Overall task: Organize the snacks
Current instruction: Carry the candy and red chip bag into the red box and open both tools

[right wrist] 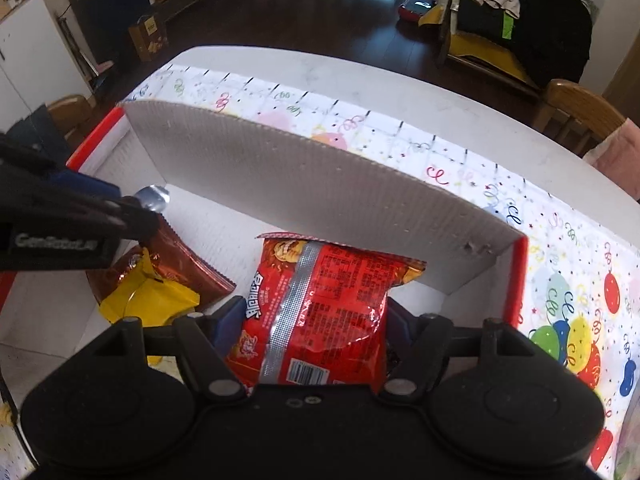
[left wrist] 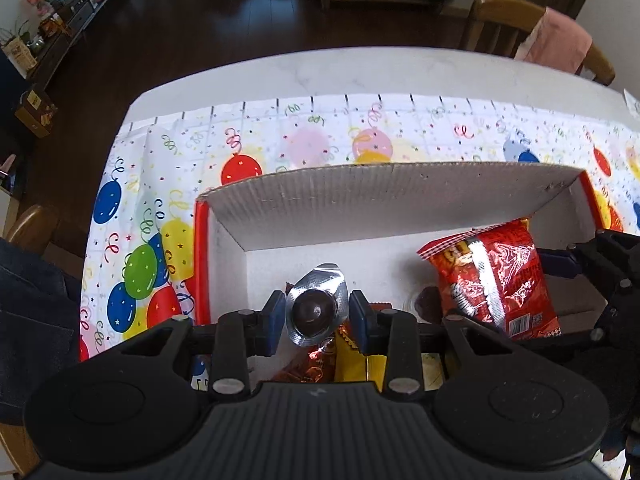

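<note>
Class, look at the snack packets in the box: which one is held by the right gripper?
The large red snack bag, clamped by the right gripper. The small foil-sealed cup is in the left gripper.

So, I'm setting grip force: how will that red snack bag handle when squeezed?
The red snack bag looks puffy and crinkled, so probably light and yielding between the right gripper jaws. Its glossy film may slip. Contents are likely crushable; squeeze gently.

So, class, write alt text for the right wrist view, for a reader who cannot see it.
The right gripper holds a shiny red snack bag over an open white corrugated cardboard box on a balloon-print tablecloth. Left, the other gripper holds a silver foil-wrapped sweet above yellow and brown packets.
</note>
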`<state>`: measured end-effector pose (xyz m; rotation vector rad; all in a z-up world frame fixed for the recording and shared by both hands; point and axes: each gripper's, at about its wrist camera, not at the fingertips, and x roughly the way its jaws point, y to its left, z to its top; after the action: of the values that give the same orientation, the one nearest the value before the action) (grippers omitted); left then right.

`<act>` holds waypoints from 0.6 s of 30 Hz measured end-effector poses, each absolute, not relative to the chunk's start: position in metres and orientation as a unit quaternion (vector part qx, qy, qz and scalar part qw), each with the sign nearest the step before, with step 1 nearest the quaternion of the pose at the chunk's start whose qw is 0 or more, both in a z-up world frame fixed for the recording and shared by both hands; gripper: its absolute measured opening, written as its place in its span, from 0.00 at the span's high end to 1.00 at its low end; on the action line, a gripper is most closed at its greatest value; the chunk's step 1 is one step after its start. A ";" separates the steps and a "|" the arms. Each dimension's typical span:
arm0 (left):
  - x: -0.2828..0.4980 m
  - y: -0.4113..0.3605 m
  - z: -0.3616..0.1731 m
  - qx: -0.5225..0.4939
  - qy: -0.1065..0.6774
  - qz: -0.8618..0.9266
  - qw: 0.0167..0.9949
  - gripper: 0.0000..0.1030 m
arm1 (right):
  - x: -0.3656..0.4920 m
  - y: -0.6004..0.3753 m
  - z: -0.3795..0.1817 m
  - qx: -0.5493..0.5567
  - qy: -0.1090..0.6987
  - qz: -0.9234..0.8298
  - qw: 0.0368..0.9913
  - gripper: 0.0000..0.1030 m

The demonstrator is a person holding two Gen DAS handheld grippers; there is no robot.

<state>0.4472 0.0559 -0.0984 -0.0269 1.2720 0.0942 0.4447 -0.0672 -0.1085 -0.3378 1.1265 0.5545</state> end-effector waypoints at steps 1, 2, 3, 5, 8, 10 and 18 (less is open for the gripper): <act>0.449 0.054 -0.100 -0.009 0.597 0.045 0.801 0.67 | 0.445 -0.067 -0.110 -0.157 0.527 0.259 0.794 0.31; 0.451 0.053 -0.102 -0.005 0.601 0.046 0.798 0.67 | 0.445 -0.066 -0.111 -0.158 0.529 0.258 0.793 0.31; 0.453 0.052 -0.104 -0.004 0.605 0.046 0.795 0.67 | 0.445 -0.066 -0.113 -0.161 0.529 0.256 0.793 0.31; 0.455 0.051 -0.107 0.000 0.611 0.046 0.790 0.66 | 0.446 -0.066 -0.115 -0.164 0.530 0.254 0.792 0.31; 0.457 0.050 -0.109 0.006 0.613 0.045 0.788 0.66 | 0.447 -0.068 -0.115 -0.161 0.531 0.252 0.793 0.31; 0.457 0.050 -0.110 0.006 0.615 0.043 0.788 0.66 | 0.447 -0.069 -0.115 -0.160 0.532 0.250 0.793 0.31; 0.452 0.053 -0.105 -0.001 0.607 0.040 0.794 0.59 | 0.444 -0.074 -0.107 -0.144 0.527 0.252 0.798 0.27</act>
<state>0.4517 0.0529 -0.1049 -0.0028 1.3056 0.0866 0.4443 -0.0740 -0.1065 -0.3097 1.1317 0.5412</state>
